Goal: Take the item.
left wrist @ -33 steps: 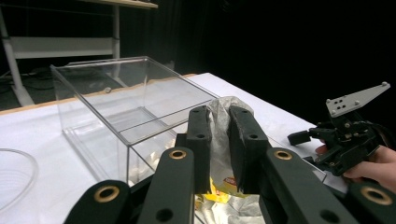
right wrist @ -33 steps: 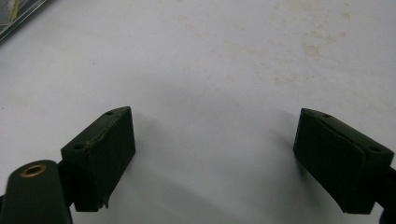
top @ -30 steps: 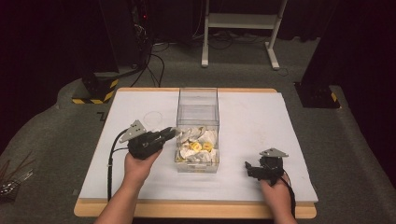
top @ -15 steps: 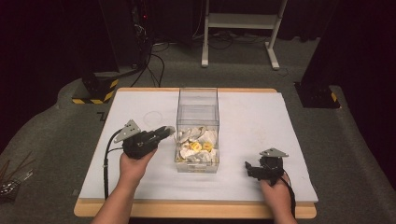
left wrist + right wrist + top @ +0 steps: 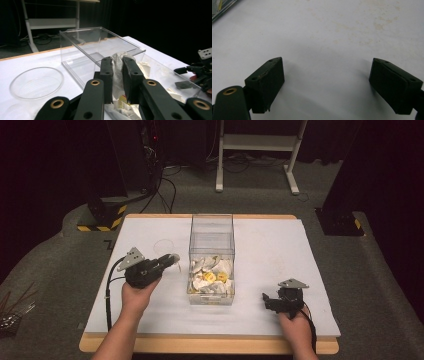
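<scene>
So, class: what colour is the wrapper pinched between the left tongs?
White wrapper, clearest in the left gripper view.

Looked down and forward from above the near table edge in the high view, far off. Rode the left gripper (image 5: pixel 117 75), close behind its jaws, facing the clear box (image 5: pixel 100 47) just ahead, shared with the high view (image 5: pixel 211 255). Rode the right gripper (image 5: pixel 327 82), tilted down, near the white tabletop (image 5: pixel 324 32).
</scene>
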`<state>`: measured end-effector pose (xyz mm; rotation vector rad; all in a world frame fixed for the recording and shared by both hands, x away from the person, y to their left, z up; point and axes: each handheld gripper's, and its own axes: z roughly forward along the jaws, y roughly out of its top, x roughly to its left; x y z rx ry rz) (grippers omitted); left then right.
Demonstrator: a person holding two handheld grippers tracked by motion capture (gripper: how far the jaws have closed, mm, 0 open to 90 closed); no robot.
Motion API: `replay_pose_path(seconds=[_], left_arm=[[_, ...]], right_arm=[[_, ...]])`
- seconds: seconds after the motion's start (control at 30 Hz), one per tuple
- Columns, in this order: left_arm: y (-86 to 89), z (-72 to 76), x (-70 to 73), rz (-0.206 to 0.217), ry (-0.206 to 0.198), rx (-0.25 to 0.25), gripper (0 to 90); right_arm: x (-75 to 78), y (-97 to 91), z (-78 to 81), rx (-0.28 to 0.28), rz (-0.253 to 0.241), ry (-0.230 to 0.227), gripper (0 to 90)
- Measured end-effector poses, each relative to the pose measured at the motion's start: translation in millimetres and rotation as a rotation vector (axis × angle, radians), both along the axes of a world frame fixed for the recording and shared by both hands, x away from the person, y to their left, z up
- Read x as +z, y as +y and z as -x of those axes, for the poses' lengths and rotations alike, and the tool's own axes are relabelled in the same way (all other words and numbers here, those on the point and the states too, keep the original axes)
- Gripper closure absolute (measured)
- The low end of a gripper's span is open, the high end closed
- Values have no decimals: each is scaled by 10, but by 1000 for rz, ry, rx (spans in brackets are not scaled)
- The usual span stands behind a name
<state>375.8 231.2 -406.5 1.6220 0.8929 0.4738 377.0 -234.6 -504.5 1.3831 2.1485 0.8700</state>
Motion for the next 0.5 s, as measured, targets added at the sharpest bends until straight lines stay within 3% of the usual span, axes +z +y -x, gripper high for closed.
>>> replay_pose_path(seconds=[0.3, 0.5], left_arm=[[91, -52, -6, -20, -1, 49, 792], [147, -100, 10, -25, 0, 116, 792]], right_arm=[[0, -1, 0, -3, -4, 3, 128], [0, -2, -1, -3, -5, 4, 128]])
